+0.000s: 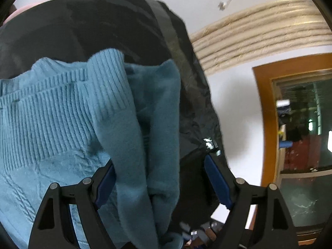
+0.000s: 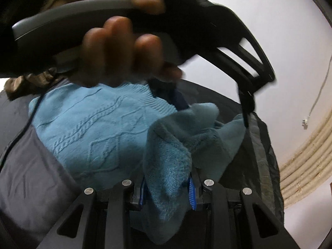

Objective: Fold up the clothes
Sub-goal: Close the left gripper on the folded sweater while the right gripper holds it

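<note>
The right claw (image 2: pixel 168 188) gripped a bunched fold of the blue sweater (image 2: pixel 99 128). The left claw (image 1: pixel 164 178) stood open around a hanging fold, unpinched. Advised: close the left before drawing the fold flat.

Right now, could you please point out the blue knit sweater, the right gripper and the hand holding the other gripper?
blue knit sweater (image 2: pixel 99 128): right wrist view, cable-patterned front.
right gripper (image 2: pixel 168 193): right wrist view, midway between fingertips.
hand (image 2: pixel 120 47): right wrist view, curled fingers.
</note>
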`<state>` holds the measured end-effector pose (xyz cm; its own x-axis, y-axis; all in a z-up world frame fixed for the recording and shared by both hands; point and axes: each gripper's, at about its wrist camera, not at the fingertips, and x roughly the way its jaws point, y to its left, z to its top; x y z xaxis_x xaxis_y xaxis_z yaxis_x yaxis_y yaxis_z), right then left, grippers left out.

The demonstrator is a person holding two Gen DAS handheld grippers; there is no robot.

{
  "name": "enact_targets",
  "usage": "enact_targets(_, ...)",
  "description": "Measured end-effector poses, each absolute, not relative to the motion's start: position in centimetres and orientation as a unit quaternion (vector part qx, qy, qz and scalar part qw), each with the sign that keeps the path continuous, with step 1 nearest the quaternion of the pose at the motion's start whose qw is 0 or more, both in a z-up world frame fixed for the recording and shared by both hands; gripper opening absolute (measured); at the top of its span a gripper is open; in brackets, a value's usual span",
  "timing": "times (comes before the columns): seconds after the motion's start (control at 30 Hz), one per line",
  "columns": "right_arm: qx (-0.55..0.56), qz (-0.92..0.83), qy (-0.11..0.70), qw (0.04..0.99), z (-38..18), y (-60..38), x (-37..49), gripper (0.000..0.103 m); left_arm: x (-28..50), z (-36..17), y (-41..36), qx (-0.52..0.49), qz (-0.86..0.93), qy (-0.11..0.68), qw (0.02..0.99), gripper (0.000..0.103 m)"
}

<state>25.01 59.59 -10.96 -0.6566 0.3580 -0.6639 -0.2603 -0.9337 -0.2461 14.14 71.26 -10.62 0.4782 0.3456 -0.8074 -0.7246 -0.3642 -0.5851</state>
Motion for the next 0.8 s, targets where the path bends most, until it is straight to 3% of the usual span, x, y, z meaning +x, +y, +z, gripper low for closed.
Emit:
enact_targets(0.17, -0.382, 0.908, -0.064, 0.162, -11.5, 59.5, 24.9, 0.032, 15.4, -11.8, 73.0, -0.651, 0.502, 0.201, 0.532, 0.081)
enact_targets(0.2, -0.382, 0.907, -0.064, 0.163, -11.5, 59.4, 25.0, 0.032, 15.7, -12.1, 73.2, -0.650, 0.503, 0.208, 0.531, 0.074)
enact_targets(0.23, -0.382, 0.907, -0.062, 0.165, -11.5, 59.5, 25.0, 0.032, 16.0, -12.3, 73.4, -0.648, 0.504, 0.215, 0.529, 0.047)
enact_targets(0.27, -0.383, 0.906, -0.060, 0.168, -11.5, 59.7, 25.1, 0.032, 16.3, -12.5, 73.5, -0.646, 0.505, 0.222, 0.528, 0.035)
enact_targets(0.47, -0.379, 0.906, -0.041, 0.181, -11.0, 60.2, 25.8, 0.032, 16.1, -11.8, 72.8, -0.637, 0.521, 0.213, 0.526, 0.025)
enact_targets(0.8, -0.330, 0.929, -0.021, 0.165, -6.2, 58.0, 25.4, 0.032, 11.0, -4.9, 66.3, -0.602, 0.569, 0.143, 0.542, 0.024)
